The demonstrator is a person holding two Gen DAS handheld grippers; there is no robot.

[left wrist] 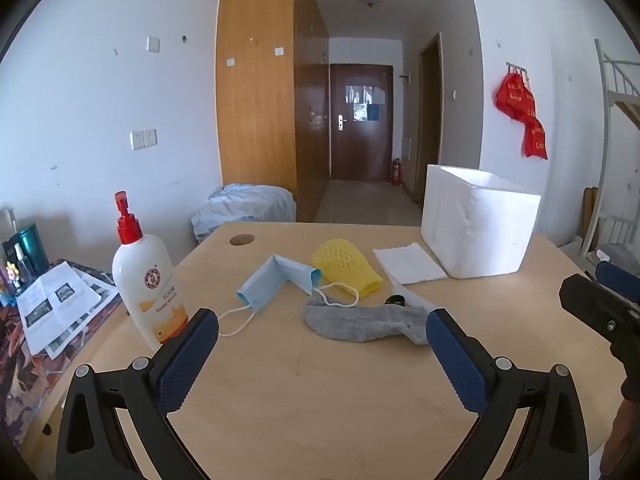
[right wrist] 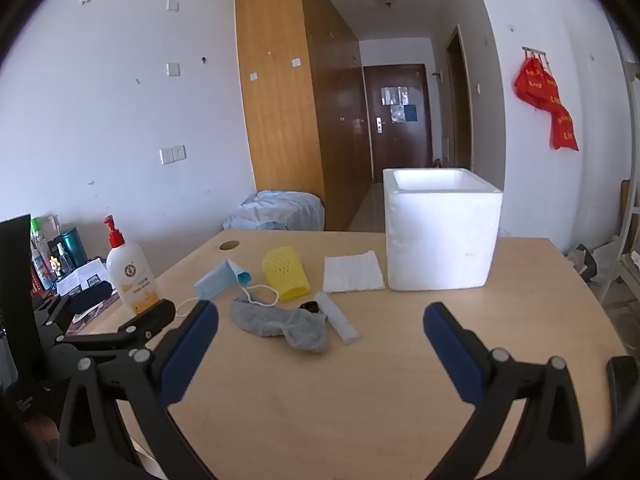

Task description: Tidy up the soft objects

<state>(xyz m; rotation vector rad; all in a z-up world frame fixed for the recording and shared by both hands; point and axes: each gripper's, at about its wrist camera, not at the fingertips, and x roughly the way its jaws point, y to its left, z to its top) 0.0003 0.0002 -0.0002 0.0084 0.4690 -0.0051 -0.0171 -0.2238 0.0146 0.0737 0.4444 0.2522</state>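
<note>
A grey sock lies mid-table. Behind it are a folded blue face mask, a yellow foam net sleeve and a folded white cloth. A white roll lies right of the sock. A white foam box stands open at the back right. My left gripper is open and empty, just in front of the sock. My right gripper is open and empty, above the table's near side.
A white pump bottle with a red top stands at the table's left edge. Papers and small bottles sit on a lower surface to the left. A small black object lies by the roll.
</note>
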